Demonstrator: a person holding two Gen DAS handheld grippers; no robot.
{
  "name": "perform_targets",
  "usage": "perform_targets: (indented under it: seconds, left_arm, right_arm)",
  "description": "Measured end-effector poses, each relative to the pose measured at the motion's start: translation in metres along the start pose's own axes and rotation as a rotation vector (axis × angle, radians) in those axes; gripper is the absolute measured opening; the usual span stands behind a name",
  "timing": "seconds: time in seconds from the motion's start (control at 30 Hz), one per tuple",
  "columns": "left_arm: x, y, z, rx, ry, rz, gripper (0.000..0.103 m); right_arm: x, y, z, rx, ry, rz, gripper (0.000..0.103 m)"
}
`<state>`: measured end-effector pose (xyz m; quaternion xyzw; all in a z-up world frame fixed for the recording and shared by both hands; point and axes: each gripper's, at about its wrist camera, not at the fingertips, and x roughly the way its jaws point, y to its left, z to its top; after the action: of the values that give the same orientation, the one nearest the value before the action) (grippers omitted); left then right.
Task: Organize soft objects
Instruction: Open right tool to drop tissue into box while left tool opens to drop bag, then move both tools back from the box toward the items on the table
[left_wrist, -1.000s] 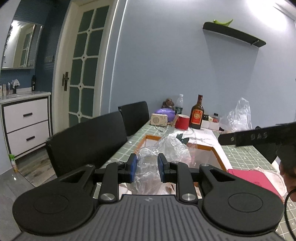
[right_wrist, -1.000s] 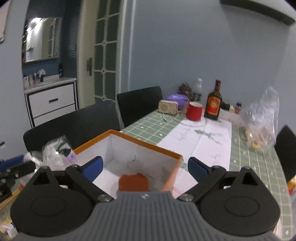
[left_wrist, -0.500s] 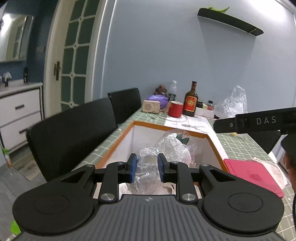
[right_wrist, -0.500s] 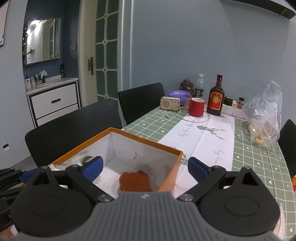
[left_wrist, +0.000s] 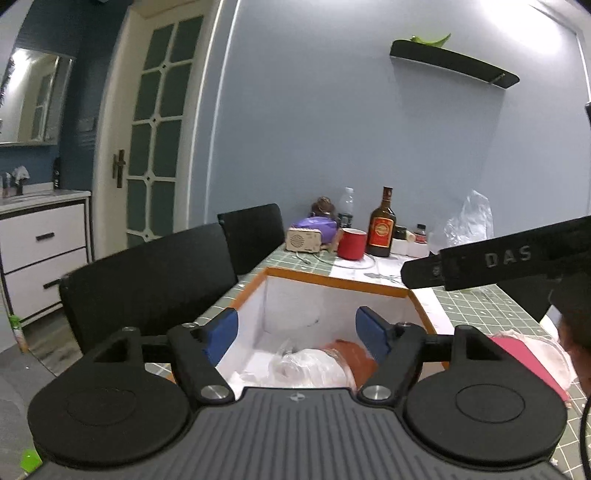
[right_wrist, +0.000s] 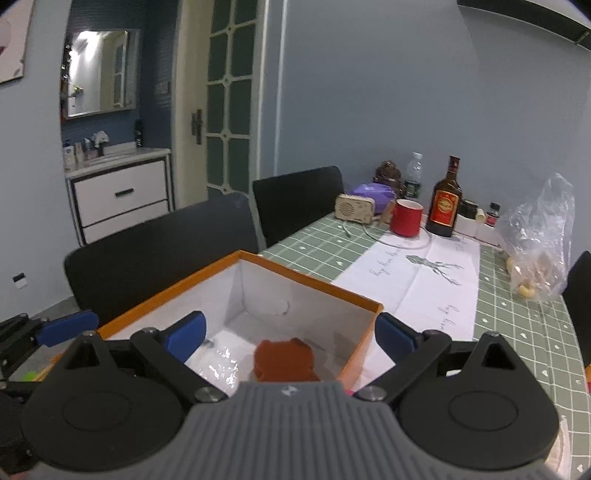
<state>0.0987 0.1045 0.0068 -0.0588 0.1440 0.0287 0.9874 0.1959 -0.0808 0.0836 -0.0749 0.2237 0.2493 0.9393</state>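
Glossy crinkled plastic bag (left_wrist: 310, 363) lies in matt white-lined cardboard box (left_wrist: 332, 282).

Far end: I'm seeing a brown bottle (right_wrist: 444, 199) standing just right of a red mug (right_wrist: 406, 217).
Left of the mug: a beige radio (right_wrist: 355, 208) is sitting.
Left side: two black chairs (right_wrist: 162, 254) are lining the table (right_wrist: 517, 325).
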Motion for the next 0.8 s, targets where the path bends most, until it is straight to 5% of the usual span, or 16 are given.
perform_targets:
  seconds: [0.27,0.8]
  left_arm:
    - [-0.014,0.0,0.005,-0.004,-0.062,0.076,0.094]
    - [-0.04,0.008,0.014,-0.049,-0.086,0.03,0.094]
  right_arm:
    - [-0.003,0.0,0.0,0.001,-0.006,-0.015,0.096]
    - [-0.009,0.008,0.0,-0.014,-0.027,-0.023,0.097]
